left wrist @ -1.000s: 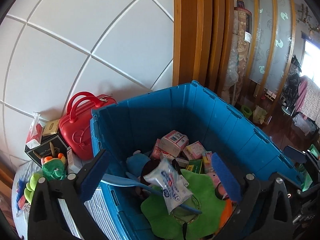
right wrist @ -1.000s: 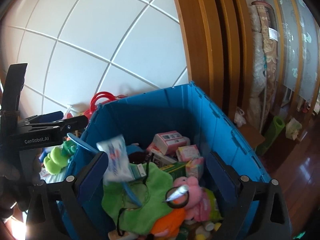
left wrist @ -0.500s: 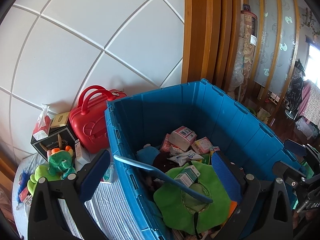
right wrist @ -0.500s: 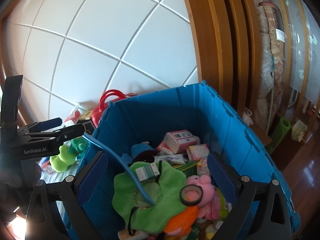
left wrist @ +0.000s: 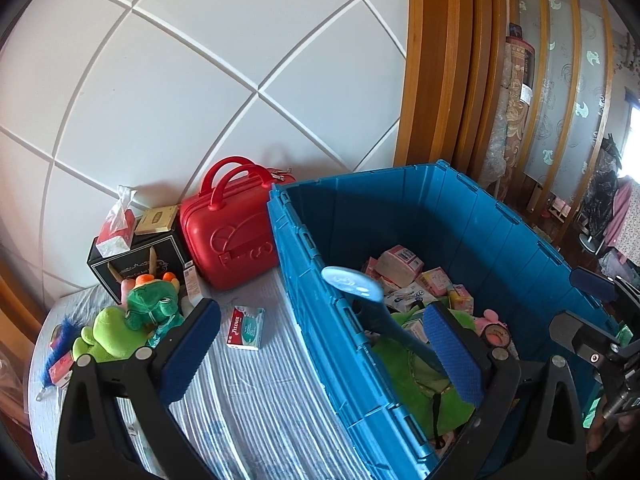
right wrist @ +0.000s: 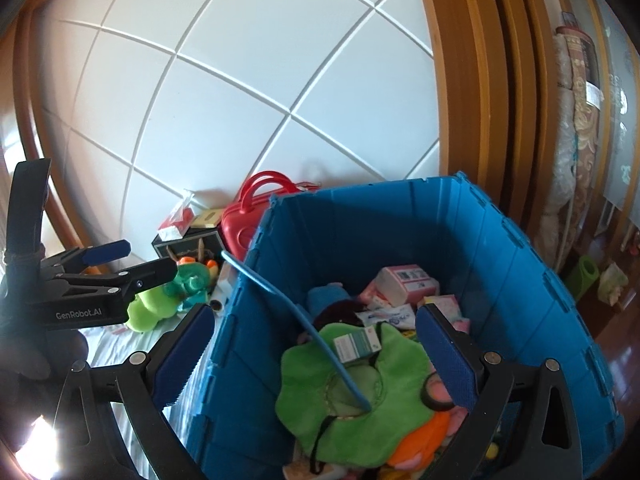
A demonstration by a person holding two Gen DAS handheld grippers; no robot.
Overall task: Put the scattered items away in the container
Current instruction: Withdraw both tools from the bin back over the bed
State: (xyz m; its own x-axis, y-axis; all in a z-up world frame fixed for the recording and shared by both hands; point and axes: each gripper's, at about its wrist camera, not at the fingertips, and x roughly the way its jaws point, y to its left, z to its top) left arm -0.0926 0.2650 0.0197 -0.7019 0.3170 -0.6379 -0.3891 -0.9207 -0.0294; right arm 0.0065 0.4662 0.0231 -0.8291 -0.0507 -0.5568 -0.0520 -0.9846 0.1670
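Observation:
The blue crate [left wrist: 500,216] [right wrist: 516,256] holds a green cloth [right wrist: 360,384], small boxes, plush toys and a white wipes pack [right wrist: 386,314]. A long blue shoehorn [left wrist: 376,312] [right wrist: 296,316] leans over its left rim. My left gripper [left wrist: 320,350] is open and empty, straddling the crate's left wall; it also shows in the right wrist view [right wrist: 120,260]. My right gripper [right wrist: 312,358] is open and empty above the crate. On the striped cloth to the left lie a small red-and-teal box [left wrist: 246,327] and a green plush dragon [left wrist: 136,316] [right wrist: 176,292].
A red mini suitcase [left wrist: 232,232], a black gift box [left wrist: 136,260] with a tissue pack [left wrist: 116,228] and a gold box stand against the white panelled wall. A blue brush [left wrist: 60,344] lies at the far left. Wooden door frames stand behind the crate.
The wipes pack has dropped from the air into the crate among the boxes. Both grippers have swung left; the left one now sees the cloth with the small box and plush.

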